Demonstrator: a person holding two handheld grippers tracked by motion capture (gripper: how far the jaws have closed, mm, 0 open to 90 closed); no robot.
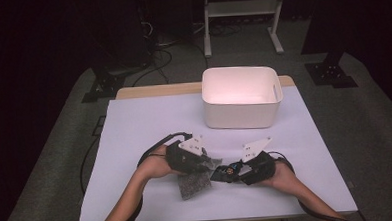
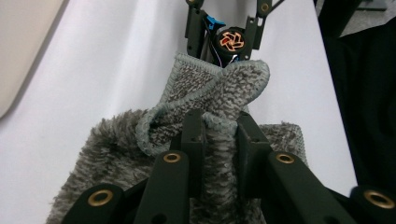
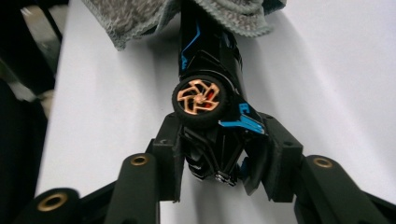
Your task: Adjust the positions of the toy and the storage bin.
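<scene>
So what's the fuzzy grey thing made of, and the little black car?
The grey cloth looks like soft, fluffy microfibre or terry: shaggy pile, stitched hem. The toy car looks like glossy hard plastic, maybe painted metal, with blue trim, a coppery shiny wheel hub and a matte, probably rubber tyre.

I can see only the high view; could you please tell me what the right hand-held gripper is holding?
Observer: The right hand-held gripper is shut on a black toy car with blue trim and a copper-coloured wheel.
Operator: Thank you. And the left one?
Observer: The left hand-held gripper pinches a fold of a grey fluffy cloth.
Operator: Are cloth and car touching?
Observer: In the right gripper view the cloth's hem drapes over the car's far end.
</scene>
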